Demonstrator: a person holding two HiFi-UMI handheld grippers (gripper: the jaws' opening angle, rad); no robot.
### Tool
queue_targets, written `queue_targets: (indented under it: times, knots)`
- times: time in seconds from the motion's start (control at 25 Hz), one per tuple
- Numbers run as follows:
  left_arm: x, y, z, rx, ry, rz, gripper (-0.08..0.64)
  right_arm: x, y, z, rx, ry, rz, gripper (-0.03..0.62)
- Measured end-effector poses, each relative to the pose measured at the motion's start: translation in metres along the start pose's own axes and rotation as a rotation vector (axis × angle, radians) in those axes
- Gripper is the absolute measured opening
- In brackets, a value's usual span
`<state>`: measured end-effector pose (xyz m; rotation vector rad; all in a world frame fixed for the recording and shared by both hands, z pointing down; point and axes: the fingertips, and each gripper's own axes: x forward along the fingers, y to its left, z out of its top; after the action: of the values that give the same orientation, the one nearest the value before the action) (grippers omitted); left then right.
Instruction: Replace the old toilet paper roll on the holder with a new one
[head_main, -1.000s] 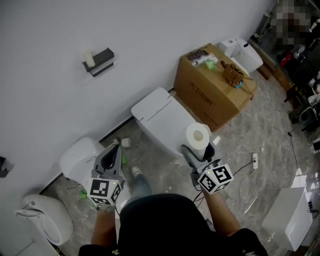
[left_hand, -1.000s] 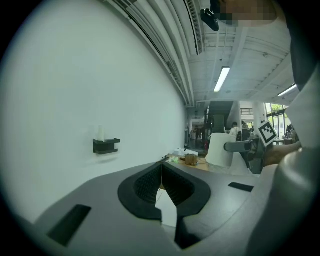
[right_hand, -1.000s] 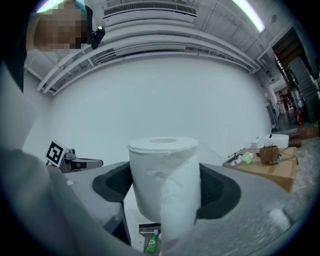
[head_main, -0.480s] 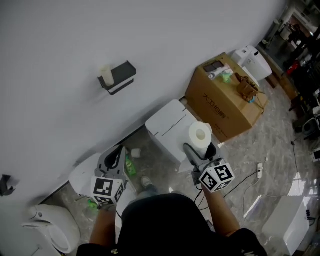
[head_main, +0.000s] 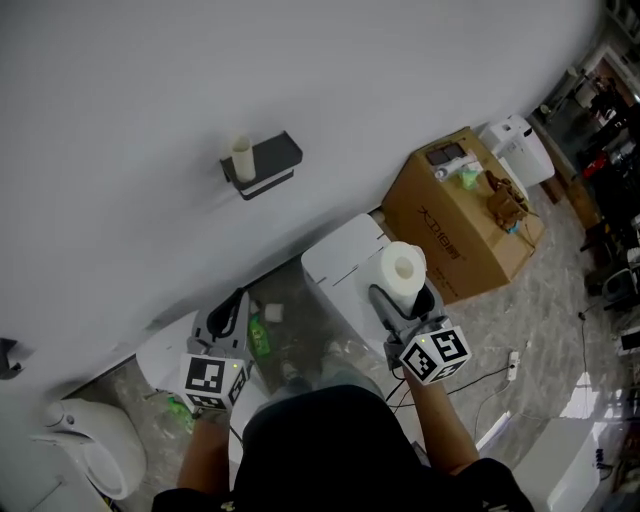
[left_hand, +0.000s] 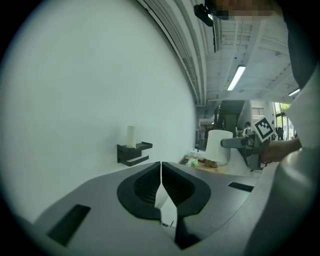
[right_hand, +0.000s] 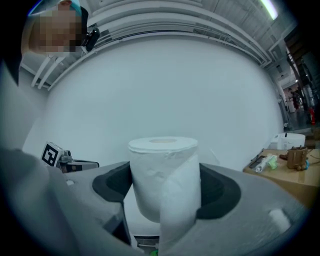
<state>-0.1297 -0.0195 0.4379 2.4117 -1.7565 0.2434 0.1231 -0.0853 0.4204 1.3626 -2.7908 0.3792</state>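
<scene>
Left gripper (left_hand: 161, 172): jaws pressed together with nothing between them, pointed toward the white wall
Right gripper (head_main: 401, 294): jaws spread wide and clamped on the new toilet paper roll (right_hand: 163, 172), one pad on each side
New roll: full, white, upright between the right jaws, with a loose tail hanging down its front
Holder (head_main: 266, 162): black, fixed to the wall, well apart from both grippers
Old roll (head_main: 241, 158): slim pale cylinder standing upright on the holder's left end in the head view
Toilet (head_main: 340, 262): white, lid shut, on the floor under the right gripper
Cardboard box (head_main: 455, 225): just right of the toilet, small items on top
</scene>
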Motion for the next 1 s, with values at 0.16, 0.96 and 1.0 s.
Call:
queue_targets:
  times: [0.16, 0.96, 1.0]
  knots:
    - [0.009, 0.008, 0.004, 0.012, 0.0, 0.036, 0.014, 0.023, -0.006, 0.002, -0.001, 0.01, 0.043, 0.38]
    - [0.103, 0.065, 0.035, -0.028, -0.019, 0.23, 0.015, 0.157, -0.036, 0.024, 0.027, 0.047, 0.273, 0.38]
    - [0.107, 0.07, 0.037, -0.036, -0.027, 0.24, 0.015, 0.16, -0.037, 0.025, 0.028, 0.046, 0.276, 0.38]
